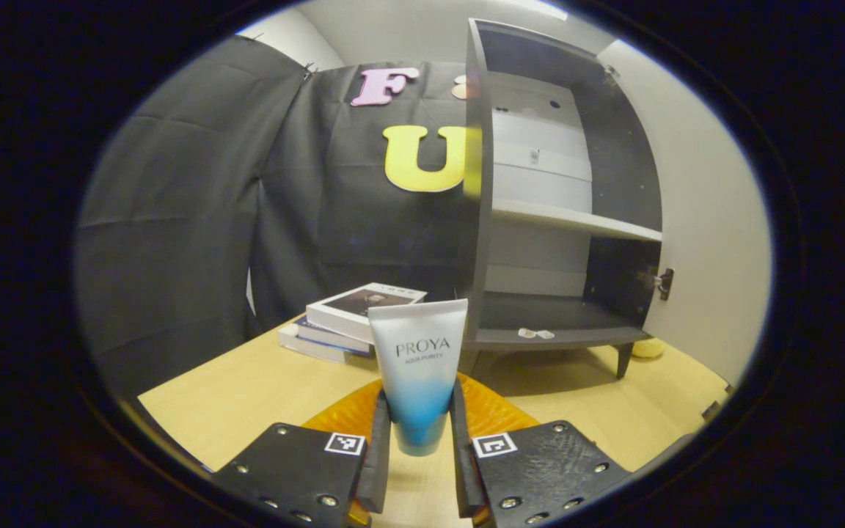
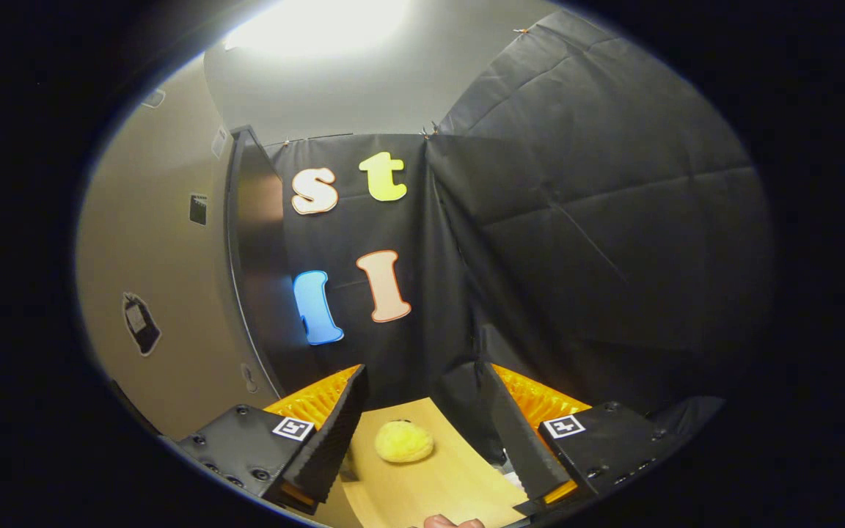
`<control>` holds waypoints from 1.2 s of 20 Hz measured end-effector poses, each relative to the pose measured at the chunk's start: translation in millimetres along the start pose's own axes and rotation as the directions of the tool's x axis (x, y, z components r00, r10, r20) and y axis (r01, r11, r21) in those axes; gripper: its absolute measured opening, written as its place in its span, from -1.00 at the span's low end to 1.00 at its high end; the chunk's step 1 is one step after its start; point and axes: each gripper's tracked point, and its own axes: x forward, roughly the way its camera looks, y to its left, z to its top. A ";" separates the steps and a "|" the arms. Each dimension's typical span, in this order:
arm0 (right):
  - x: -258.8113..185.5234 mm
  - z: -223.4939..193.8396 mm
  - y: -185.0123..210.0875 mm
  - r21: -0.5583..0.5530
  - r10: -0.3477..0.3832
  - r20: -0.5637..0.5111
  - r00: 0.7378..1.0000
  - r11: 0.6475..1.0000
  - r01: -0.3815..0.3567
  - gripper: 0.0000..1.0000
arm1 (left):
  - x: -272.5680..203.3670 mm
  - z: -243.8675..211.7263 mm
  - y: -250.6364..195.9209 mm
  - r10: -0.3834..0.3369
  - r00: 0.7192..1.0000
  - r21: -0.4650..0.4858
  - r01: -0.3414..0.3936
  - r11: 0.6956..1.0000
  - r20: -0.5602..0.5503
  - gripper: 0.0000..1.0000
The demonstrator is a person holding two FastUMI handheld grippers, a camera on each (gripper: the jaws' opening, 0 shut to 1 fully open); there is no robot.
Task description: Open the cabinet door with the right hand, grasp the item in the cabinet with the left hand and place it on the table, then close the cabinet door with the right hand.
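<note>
- Nearest the camera in the left gripper view, the left gripper (image 1: 419,440) has its jaws closed onto the lower end of a tube of cream (image 1: 418,367), one finger pressing on each side. The tube stands upright between them with its long axis vertical, cap end down.
- The tube is out of the cabinet (image 1: 540,220) and sits low over the wooden surface (image 1: 246,389); I cannot tell whether its bottom end touches the wood.
- The cabinet stands behind and to the right of the tube with its door (image 1: 701,220) swung wide open. Its shelves are bare apart from some small pale bits on the bottom shelf.
- In the right gripper view, the right gripper (image 2: 422,433) has its jaws spread wide and holds nothing. The open door's edge (image 2: 246,257) rises just to its left, so this hand is the nearer one for the closing step.
- Judged from this, the next move is to let the tube go on the surface, then push the door shut.
- Count: one tube, one cabinet, a stack of three books (image 1: 349,323) to the left, and one yellow fuzzy ball (image 2: 403,442) on the surface between the right jaws.
</note>
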 end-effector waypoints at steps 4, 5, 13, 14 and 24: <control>0.5 -13.7 -7.6 0.030 -0.028 -0.007 1.000 0.999 0.028 0.84 | 2.4 -40.1 -4.0 -0.005 0.998 0.032 0.007 0.999 -0.057 -0.29; -0.2 -14.4 -10.3 0.035 -0.036 0.000 0.999 0.999 0.036 0.84 | 2.5 -46.2 -2.6 -0.006 0.998 0.036 0.008 0.999 -0.067 -0.29; -17.2 -23.9 -3.6 -0.015 -0.052 0.013 0.999 0.999 0.052 0.95 | -0.4 -81.9 2.2 0.005 0.994 0.042 0.000 0.999 -0.113 -0.18; -18.4 -25.6 -1.8 -0.030 -0.052 0.010 0.999 0.998 0.052 1.00 | -2.1 -81.8 1.5 0.010 0.994 0.054 -0.004 0.999 -0.107 -0.16; -19.9 -40.7 7.6 -0.110 -0.056 -0.064 0.996 0.993 0.049 0.96 | -6.1 -96.1 1.6 0.003 0.993 0.078 0.007 0.997 -0.120 -0.02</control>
